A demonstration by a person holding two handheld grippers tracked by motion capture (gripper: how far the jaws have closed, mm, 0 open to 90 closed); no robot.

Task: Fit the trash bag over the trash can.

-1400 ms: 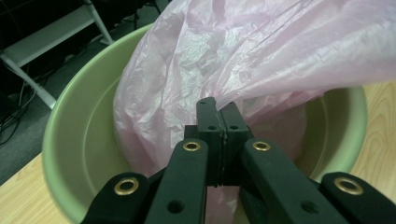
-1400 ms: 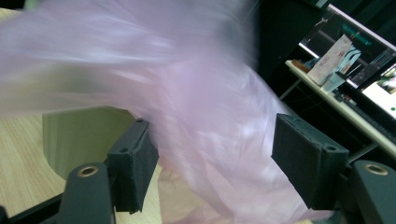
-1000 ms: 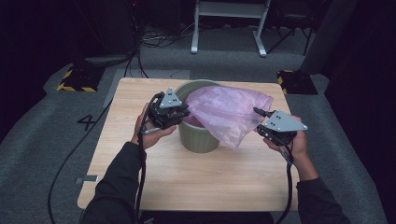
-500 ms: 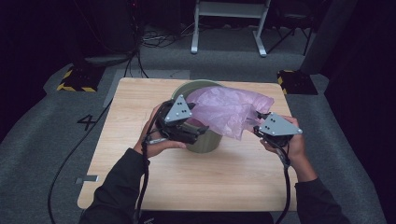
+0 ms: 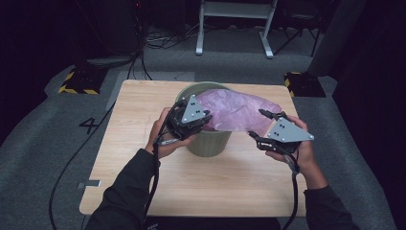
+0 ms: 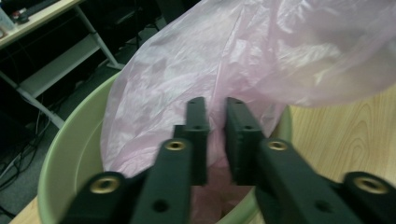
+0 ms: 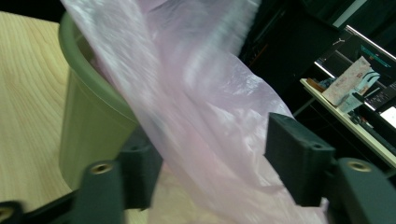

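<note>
A dark room with a grey carpeted floor surrounds your wooden tabletop, and a white metal frame stands beyond its far edge. Near the middle of the far edge sits a green bin, and a pink plastic bag lies partly inside it, the rest spilling out over the rim toward the right edge.

Your left tool hangs over the bin's near-left rim. Its jaws have just been closing and now stand almost together on a fold of the bag inside the bin, with film pinched in the narrow gap.

Your right tool sits just right of the bin, over the spilled part of the bag. Its jaws have just been opening and stand wide apart, the bag draped loosely between them without being pressed.
</note>
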